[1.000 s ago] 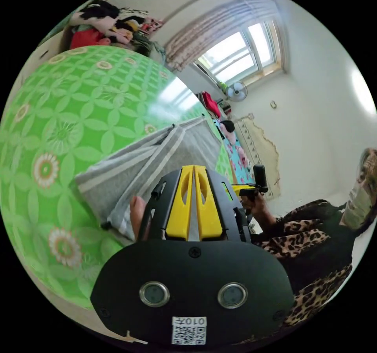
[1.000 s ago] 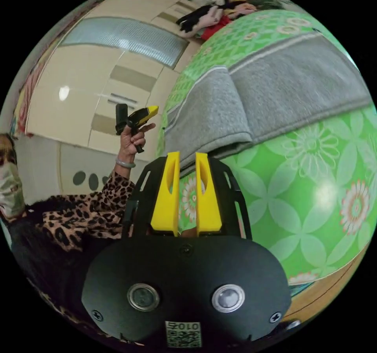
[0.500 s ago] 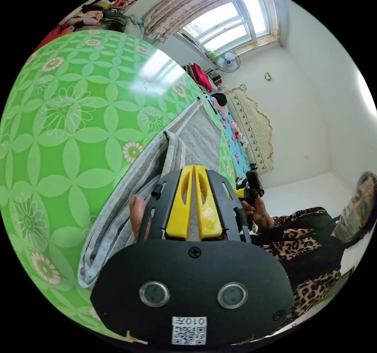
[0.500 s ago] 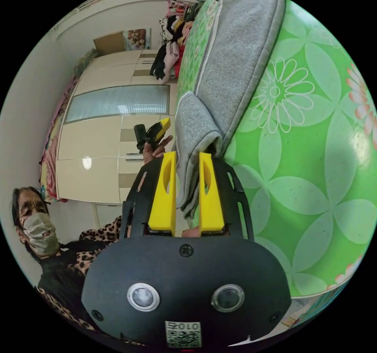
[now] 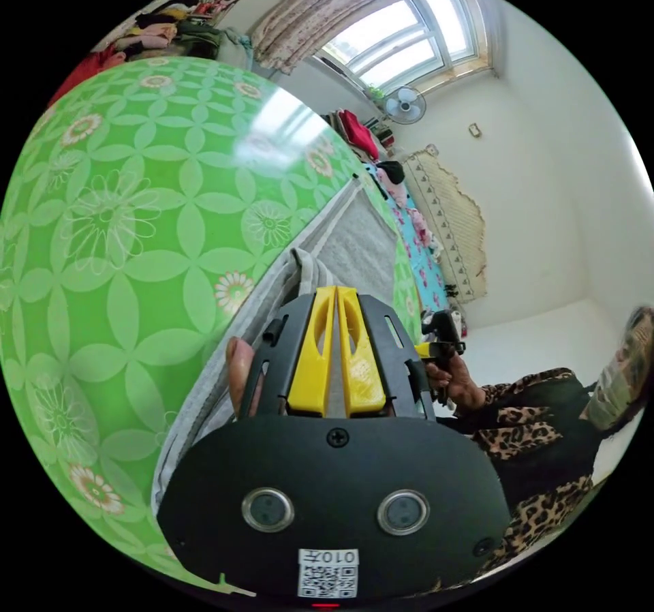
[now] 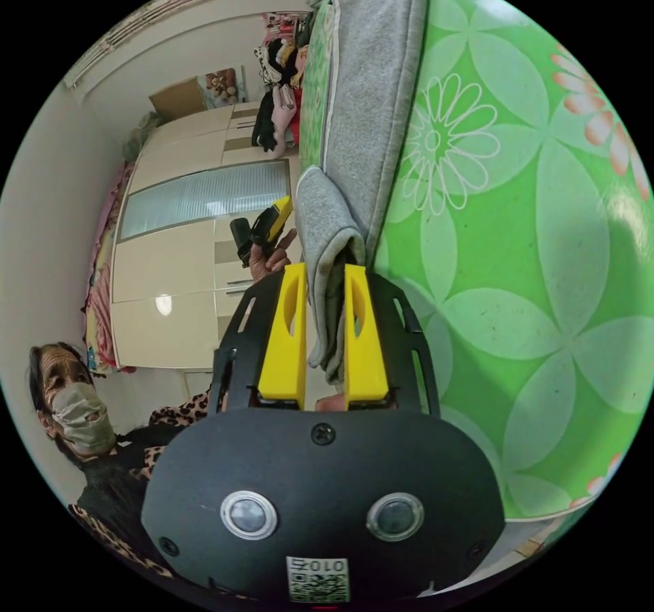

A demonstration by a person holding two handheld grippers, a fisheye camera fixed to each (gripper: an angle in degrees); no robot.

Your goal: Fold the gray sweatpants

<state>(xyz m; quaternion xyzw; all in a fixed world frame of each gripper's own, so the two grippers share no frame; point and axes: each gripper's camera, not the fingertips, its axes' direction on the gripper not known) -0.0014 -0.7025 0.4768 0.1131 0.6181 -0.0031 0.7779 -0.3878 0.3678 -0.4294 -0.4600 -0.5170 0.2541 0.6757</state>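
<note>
Gray sweatpants point(image 6: 371, 94): soft fleecy knit with pale side stripes, folded into a long narrow band on the glossy green flower-print tabletop point(image 6: 518, 244), long axis running away from both claws. Right claw point(image 6: 324, 329): yellow jaws clamped on a thick folded end. Left claw point(image 5: 335, 353): jaws nearly together, apparently pinching fabric; contact is hidden.

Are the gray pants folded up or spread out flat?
Folded. The gray sweatpants lie doubled lengthwise on the green cloth, and the right claw pinches one thick layered end.
</note>
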